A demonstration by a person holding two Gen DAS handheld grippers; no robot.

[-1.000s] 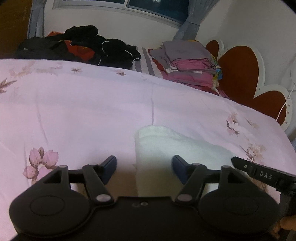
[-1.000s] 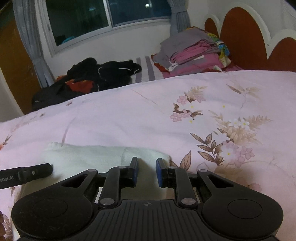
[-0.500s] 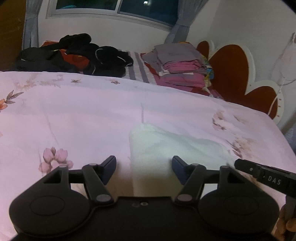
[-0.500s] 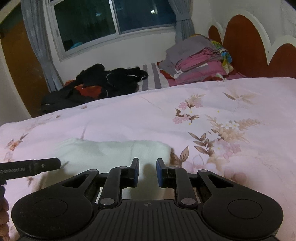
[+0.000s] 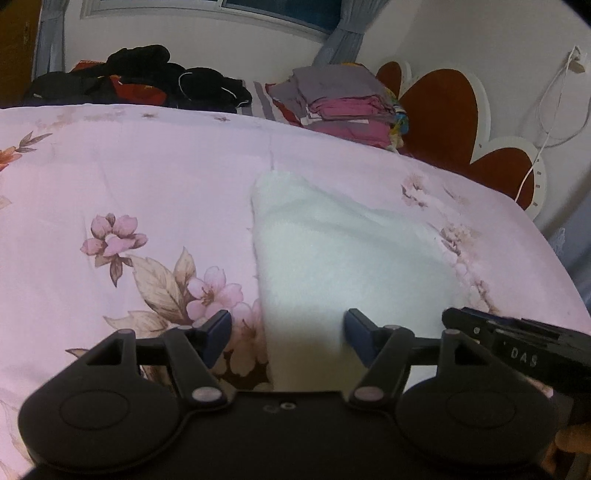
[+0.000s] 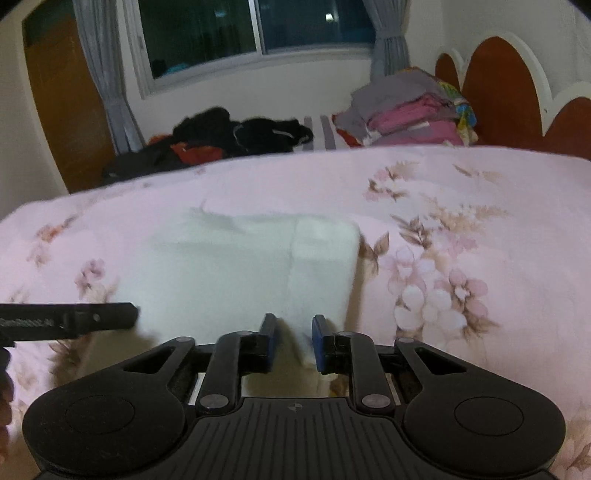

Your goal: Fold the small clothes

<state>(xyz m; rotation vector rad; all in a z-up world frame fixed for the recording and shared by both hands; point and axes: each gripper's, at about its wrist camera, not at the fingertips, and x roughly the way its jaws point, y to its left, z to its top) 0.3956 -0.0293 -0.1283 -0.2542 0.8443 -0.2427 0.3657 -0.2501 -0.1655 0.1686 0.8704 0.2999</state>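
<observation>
A small white fleecy garment [image 5: 343,254] lies folded flat on the pink floral bedspread [image 5: 129,192]; it also shows in the right wrist view [image 6: 236,266]. My left gripper [image 5: 288,334] is open, its fingers standing either side of the garment's near left edge. My right gripper [image 6: 293,341] has its jaws narrowly apart around the garment's near edge, with white cloth between them. The right gripper's body [image 5: 517,347] shows at the right of the left wrist view, and the left gripper's [image 6: 66,319] at the left of the right wrist view.
A pile of black and red clothes [image 5: 147,81] lies at the far side of the bed. A stack of folded grey and pink clothes [image 5: 347,99] sits by the red and white headboard [image 5: 443,110]. A window [image 6: 251,33] with grey curtains is behind.
Both grippers have pulled back and up from the garment, so more of it shows. The right jaws have opened a little.
</observation>
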